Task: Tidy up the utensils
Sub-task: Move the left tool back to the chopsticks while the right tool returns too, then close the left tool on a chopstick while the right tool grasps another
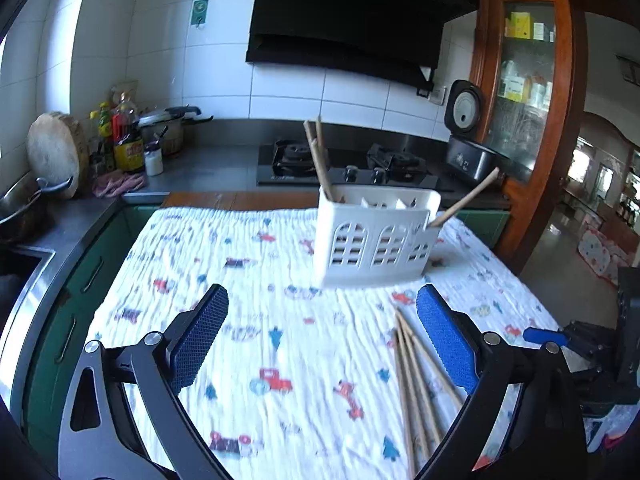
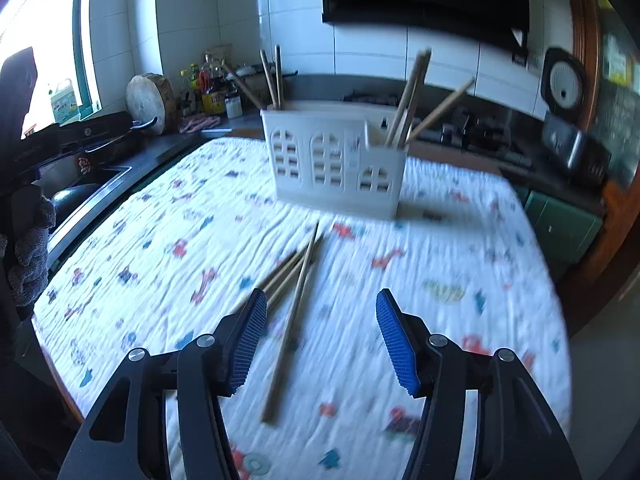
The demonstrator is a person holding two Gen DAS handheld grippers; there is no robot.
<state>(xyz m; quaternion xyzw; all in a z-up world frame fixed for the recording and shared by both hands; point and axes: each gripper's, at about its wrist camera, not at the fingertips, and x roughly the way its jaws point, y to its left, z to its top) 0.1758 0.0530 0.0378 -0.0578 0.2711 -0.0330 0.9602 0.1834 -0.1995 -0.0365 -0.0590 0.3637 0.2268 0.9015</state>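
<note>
My left claw [image 1: 322,338] stands wide apart, nothing between its blue pads [image 1: 199,338], angled down over the cloth [image 1: 224,264]. My right claw [image 2: 320,344] is parted about halfway and empty as well; it tilts down more steeply, with the loose chopsticks [image 2: 296,300] lying on the cloth just ahead of and partly between its fingers, not touched by either pad.

In the left view the same loose chopsticks [image 1: 416,376] lie beside the right-hand finger, their near ends cut off behind it and by the frame edge. I cannot count them reliably; both views are smeared by motion blur.

Beyond them the white holder [image 2: 336,164] stands upright on the cloth. Chopsticks stand in its left end [image 2: 272,80] and lean out of its right end [image 2: 412,96]. In the left view the holder [image 1: 372,240] appears tilted, which may be lens distortion.

Part of the right claw shows at the left view's right edge [image 1: 544,336]. The stove [image 1: 340,164] behind the table is dim and lacks detail.
</note>
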